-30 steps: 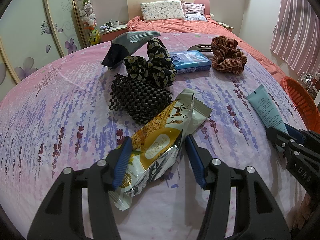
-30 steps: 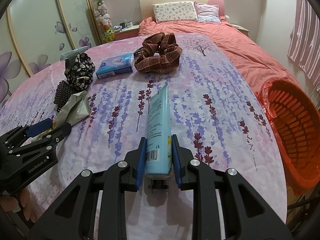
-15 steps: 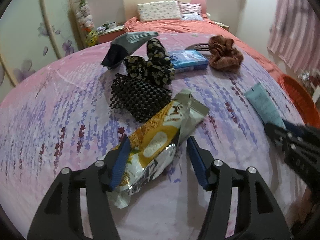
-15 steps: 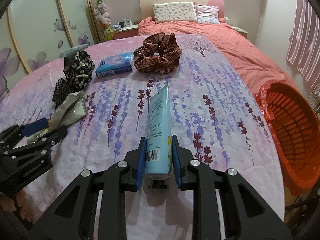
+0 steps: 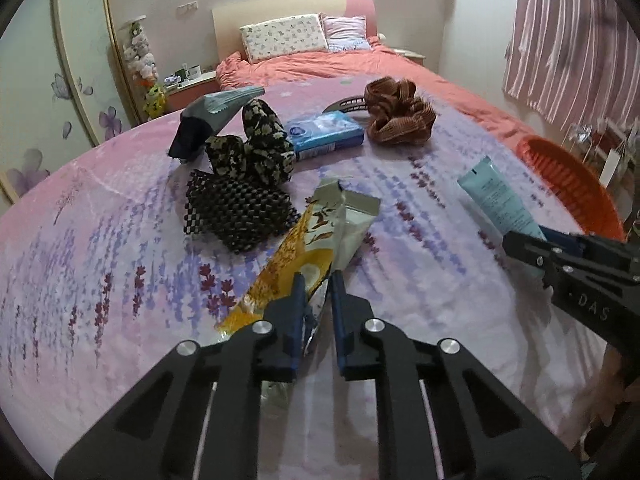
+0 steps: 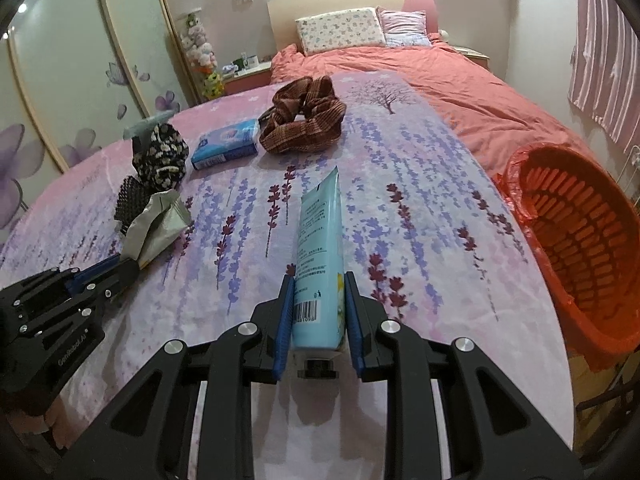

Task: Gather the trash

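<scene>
A yellow and silver snack wrapper [image 5: 296, 248] lies crumpled on the lavender-print bedspread, and my left gripper [image 5: 318, 280] is shut on its near end, squeezing the foil narrow. A light blue tube [image 6: 320, 232] lies flat, pointing away, cap towards me, with my right gripper [image 6: 318, 280] shut on its lower part. In the right wrist view the wrapper [image 6: 160, 224] and the left gripper [image 6: 120, 266] show at the left. The tube [image 5: 496, 200] appears at the right of the left wrist view.
An orange basket [image 6: 520, 156] with a red liner stands off the bed's right edge. Farther back lie a brown scrunchie [image 6: 304, 120], a blue tissue pack [image 6: 226, 144], a floral scrunchie [image 6: 160, 156], a black mesh piece [image 5: 236, 212] and a grey pouch [image 5: 216, 112].
The left jaws, wide apart around the wrapper before, have closed and now pinch it. The right gripper and the tube have stayed where they were.
</scene>
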Demonstrator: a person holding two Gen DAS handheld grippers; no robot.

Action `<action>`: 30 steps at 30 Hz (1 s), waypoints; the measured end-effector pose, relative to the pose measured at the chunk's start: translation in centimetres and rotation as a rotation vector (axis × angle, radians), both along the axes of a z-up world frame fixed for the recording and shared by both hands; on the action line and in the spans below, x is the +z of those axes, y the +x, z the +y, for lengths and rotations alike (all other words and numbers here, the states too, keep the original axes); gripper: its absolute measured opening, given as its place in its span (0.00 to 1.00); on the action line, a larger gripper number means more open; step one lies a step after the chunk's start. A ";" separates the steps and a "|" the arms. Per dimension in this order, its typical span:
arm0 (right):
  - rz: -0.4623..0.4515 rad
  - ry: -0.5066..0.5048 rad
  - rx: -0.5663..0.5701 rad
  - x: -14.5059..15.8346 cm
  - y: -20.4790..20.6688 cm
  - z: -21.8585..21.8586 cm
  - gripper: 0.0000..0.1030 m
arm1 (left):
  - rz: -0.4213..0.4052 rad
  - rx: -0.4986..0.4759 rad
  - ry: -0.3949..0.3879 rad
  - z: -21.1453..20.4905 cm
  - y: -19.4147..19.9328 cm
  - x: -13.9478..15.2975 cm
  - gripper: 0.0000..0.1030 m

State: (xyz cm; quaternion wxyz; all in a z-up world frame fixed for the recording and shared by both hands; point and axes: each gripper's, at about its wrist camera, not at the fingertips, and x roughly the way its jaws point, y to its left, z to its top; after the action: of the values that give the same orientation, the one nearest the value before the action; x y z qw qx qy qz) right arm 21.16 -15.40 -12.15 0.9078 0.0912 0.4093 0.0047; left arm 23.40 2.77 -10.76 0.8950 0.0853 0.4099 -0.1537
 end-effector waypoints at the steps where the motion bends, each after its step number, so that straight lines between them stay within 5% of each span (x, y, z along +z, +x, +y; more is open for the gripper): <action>1: -0.007 0.004 -0.002 0.2 -0.2 -0.2 0.24 | 0.002 -0.001 -0.014 0.0 -0.1 0.2 0.13; 15: -0.004 0.025 -0.038 0.1 -1.3 -2.2 0.24 | 0.009 0.011 -0.038 -0.3 -0.7 1.0 0.09; 18: 0.027 0.016 -0.035 -1.0 -1.3 -2.1 0.24 | 0.033 0.036 -0.027 -0.3 -0.5 -0.1 0.19; 22: 0.026 0.012 -0.031 -0.8 -1.4 -2.3 0.24 | 0.022 0.070 0.007 0.0 -0.3 -0.3 0.59; 28: 0.022 0.012 -0.026 -0.9 -1.4 -2.3 0.24 | 0.052 0.070 0.039 0.6 0.0 -1.1 0.63; 30: 0.022 0.011 -0.027 -0.8 -1.4 -2.3 0.24 | 0.060 0.072 0.011 0.8 0.2 -1.1 0.53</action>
State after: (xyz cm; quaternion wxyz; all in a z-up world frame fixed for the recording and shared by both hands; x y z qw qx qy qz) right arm 19.79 -17.72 -12.99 0.9027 0.1018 0.4180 -0.0065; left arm 23.57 3.60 -11.87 0.8867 0.0707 0.4403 -0.1218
